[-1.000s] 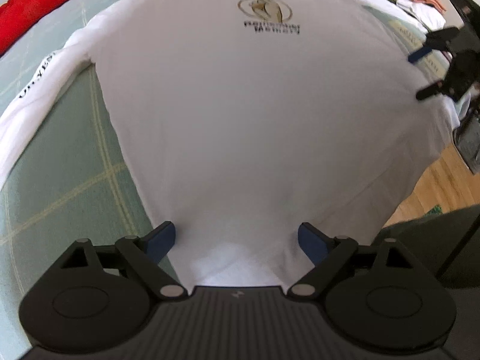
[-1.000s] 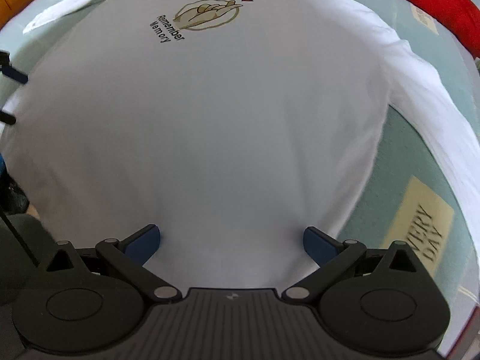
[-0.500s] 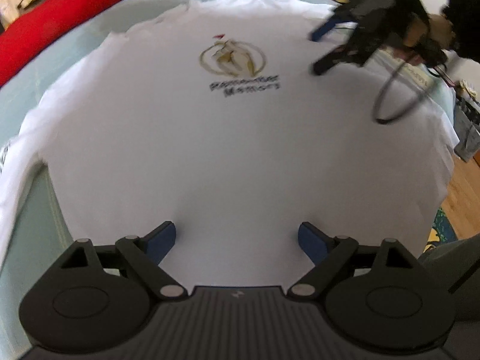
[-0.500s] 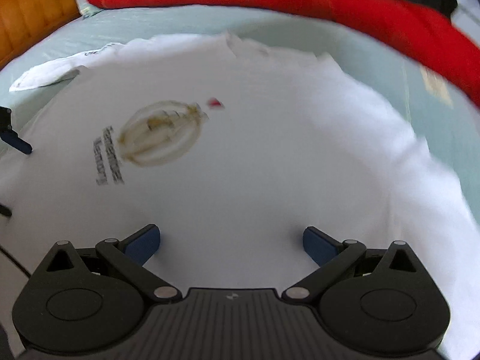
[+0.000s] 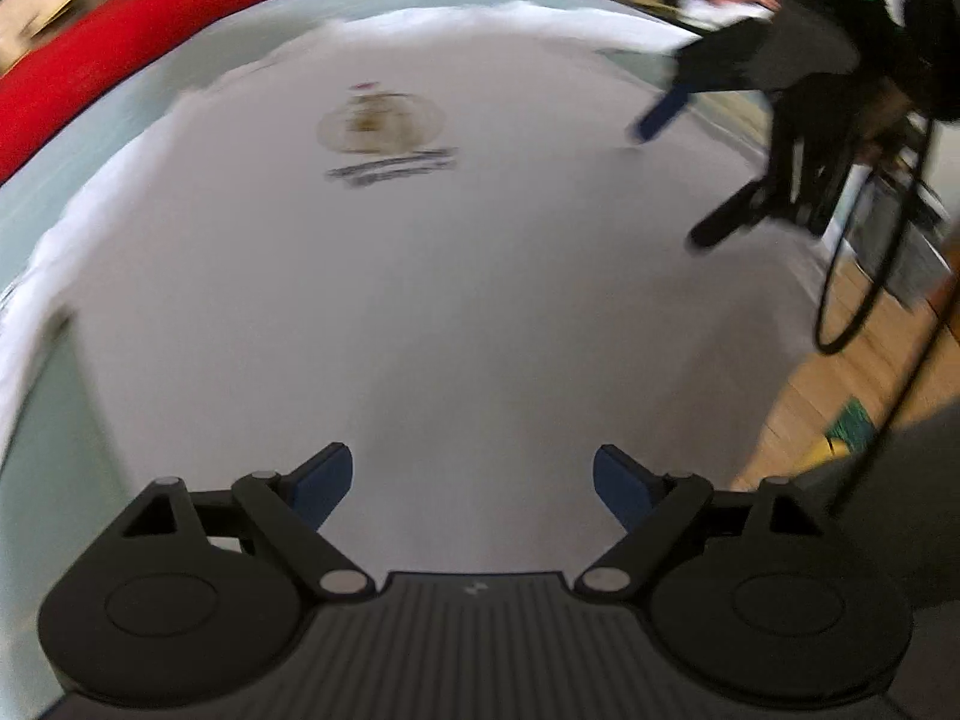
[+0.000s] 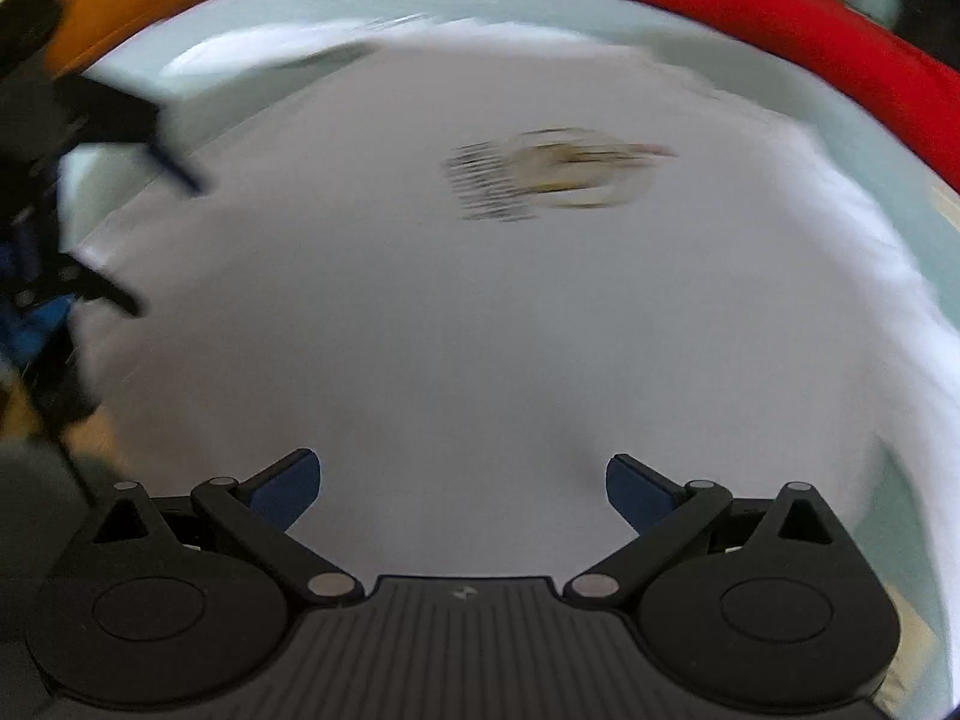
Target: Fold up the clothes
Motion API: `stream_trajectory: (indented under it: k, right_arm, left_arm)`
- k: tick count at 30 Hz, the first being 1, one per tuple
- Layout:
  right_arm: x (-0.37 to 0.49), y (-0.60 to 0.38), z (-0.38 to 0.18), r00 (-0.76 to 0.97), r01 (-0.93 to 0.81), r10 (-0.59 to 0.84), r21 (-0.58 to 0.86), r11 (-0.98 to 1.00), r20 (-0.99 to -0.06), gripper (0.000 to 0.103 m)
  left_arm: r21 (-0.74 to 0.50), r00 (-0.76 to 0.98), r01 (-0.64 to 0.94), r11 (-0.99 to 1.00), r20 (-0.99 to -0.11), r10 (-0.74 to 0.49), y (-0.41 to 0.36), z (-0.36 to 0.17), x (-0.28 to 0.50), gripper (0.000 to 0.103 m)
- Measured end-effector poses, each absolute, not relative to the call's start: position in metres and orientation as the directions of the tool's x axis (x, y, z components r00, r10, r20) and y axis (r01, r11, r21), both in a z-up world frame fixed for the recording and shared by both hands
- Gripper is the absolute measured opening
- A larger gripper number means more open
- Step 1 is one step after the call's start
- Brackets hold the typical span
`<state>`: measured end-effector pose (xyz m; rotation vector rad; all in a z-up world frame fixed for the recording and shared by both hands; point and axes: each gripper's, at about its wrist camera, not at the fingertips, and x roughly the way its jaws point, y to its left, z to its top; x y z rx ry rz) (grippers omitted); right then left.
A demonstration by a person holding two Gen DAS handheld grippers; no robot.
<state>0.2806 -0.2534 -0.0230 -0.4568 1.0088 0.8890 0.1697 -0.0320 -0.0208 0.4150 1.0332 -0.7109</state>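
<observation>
**Inspector:** Garment location: white cotton T-shirt with a round printed emblem (image 5: 420, 276) lies spread flat on the pale green bedsheet (image 5: 54, 444), red bolster (image 5: 108, 54) beyond it.

**Assistant:** Tongs?

**Inspector:** Left tongs (image 5: 472, 483) stand wide apart, nothing between the blue pads. Right tongs (image 6: 462, 483) likewise spread and empty, over the shirt.

**Assistant:** Handling?

**Inspector:** Judged light, limp, prone to wrinkling and sliding on the sheet. Best taken by pinching a single layer at hem corners or shoulder seams.
</observation>
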Motion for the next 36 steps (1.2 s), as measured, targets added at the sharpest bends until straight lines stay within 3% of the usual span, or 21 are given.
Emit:
stream_trajectory:
  k: [4,9,15,20,26,33,36]
  right_arm:
    - [0.248,-0.251,-0.037,0.248,-0.890,0.393,-0.048,0.454,-0.886,0.103]
    - [0.245,-0.284,-0.033,0.186,-0.890,0.341,-0.011,0.456,-0.922,0.103]
    - [0.238,-0.266,-0.017,0.121,-0.929,0.440,0.055,0.366,-0.890,0.103]
    - [0.216,-0.239,-0.034,0.127,-0.954,0.431,0.009,0.299,-0.893,0.103]
    - [0.217,-0.257,-0.028,0.127,-0.937,0.379,0.014,0.348,-0.917,0.103]
    - [0.277,-0.235,-0.012,0.270,-0.833,0.440,0.022,0.553,-0.857,0.103]
    - [0.301,-0.219,-0.013,0.327,-0.791,0.464,0.031,0.611,-0.823,0.103]
  left_arm:
    - [0.009,0.287,0.738,0.675,-0.909,-0.302,-0.020,-0.035,0.148,0.088]
    - [0.035,0.250,0.741,0.671,-0.941,-0.227,0.000,-0.032,0.136,0.087]
    - [-0.007,0.278,0.759,0.651,-0.901,-0.333,-0.023,-0.027,0.150,0.087]
    - [-0.007,0.274,0.755,0.655,-0.905,-0.325,-0.019,-0.039,0.142,0.088]
    - [-0.006,0.234,0.682,0.731,-0.945,-0.227,0.014,-0.021,0.134,0.087]
    - [0.038,0.430,0.554,0.832,-0.868,-0.247,0.015,-0.014,0.188,0.087]
    - [-0.002,0.476,0.485,0.875,-0.839,-0.265,0.008,-0.020,0.213,0.087]
